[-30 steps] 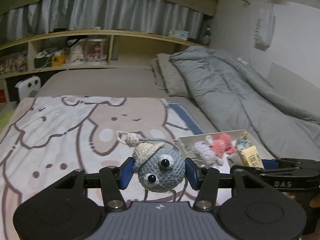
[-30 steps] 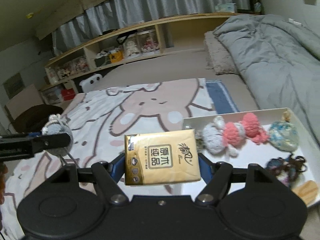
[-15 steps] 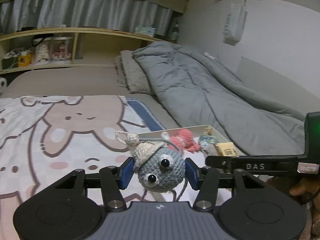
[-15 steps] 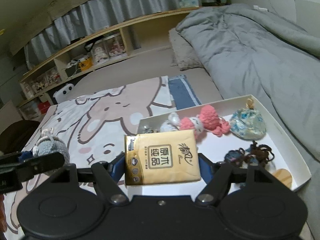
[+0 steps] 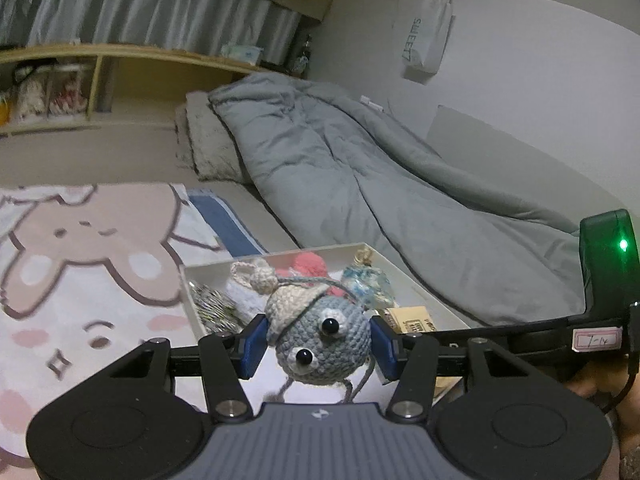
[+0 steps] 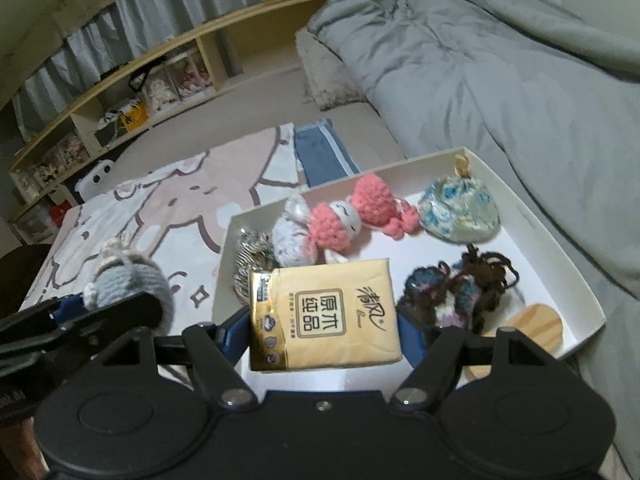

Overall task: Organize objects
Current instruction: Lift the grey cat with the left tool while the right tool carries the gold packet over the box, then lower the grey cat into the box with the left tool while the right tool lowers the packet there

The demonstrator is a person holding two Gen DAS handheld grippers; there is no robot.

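Observation:
My left gripper is shut on a grey crochet mouse with a cream cap, held above the bed just short of the white tray. My right gripper is shut on a gold tissue pack, held over the near left part of the white tray. In the right wrist view the mouse and the left gripper show at the left. The tray holds pink crochet dolls, a blue patterned pouch, a dark yarn toy and a wooden disc.
The tray lies on a bed with a bunny-print blanket. A rumpled grey duvet fills the right side, close to the tray. A wooden shelf with boxes runs along the far wall.
Both grippers have moved right and closer to the tray. The tissue pack now hangs over the tray's inside, and the mouse is near the tray's left edge.

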